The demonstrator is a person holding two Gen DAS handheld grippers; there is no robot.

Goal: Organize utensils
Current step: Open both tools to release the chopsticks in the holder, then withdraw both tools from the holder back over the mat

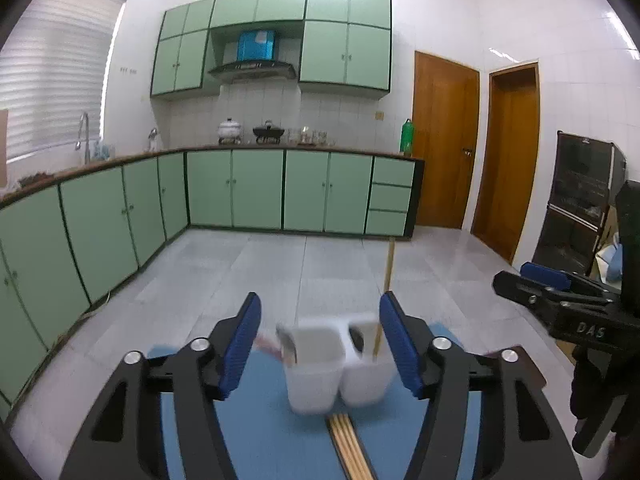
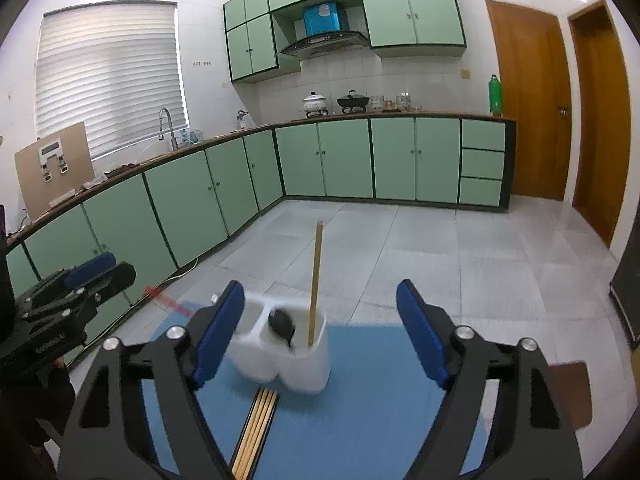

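Note:
A white two-compartment utensil holder (image 1: 336, 372) (image 2: 286, 354) stands on a blue mat (image 1: 260, 432) (image 2: 380, 392). One wooden chopstick (image 2: 316, 280) (image 1: 386, 280) stands upright in its right compartment, beside a dark spoon (image 2: 281, 322). Several chopsticks (image 1: 350, 444) (image 2: 256, 432) lie flat in a row just in front of the holder. My left gripper (image 1: 320, 300) is open, with the holder ahead between its blue pads and apart from them. My right gripper (image 2: 320, 286) is also open and holds nothing. A blurred red item (image 2: 168, 300) lies at the mat's far left.
Each gripper shows in the other's view: the right gripper (image 1: 520, 280) at the right, the left gripper (image 2: 112, 270) at the left. Green base cabinets (image 2: 192, 196) run along the left and back walls. Two wooden doors (image 1: 444, 144) and a black rack (image 1: 580, 200) are at the right.

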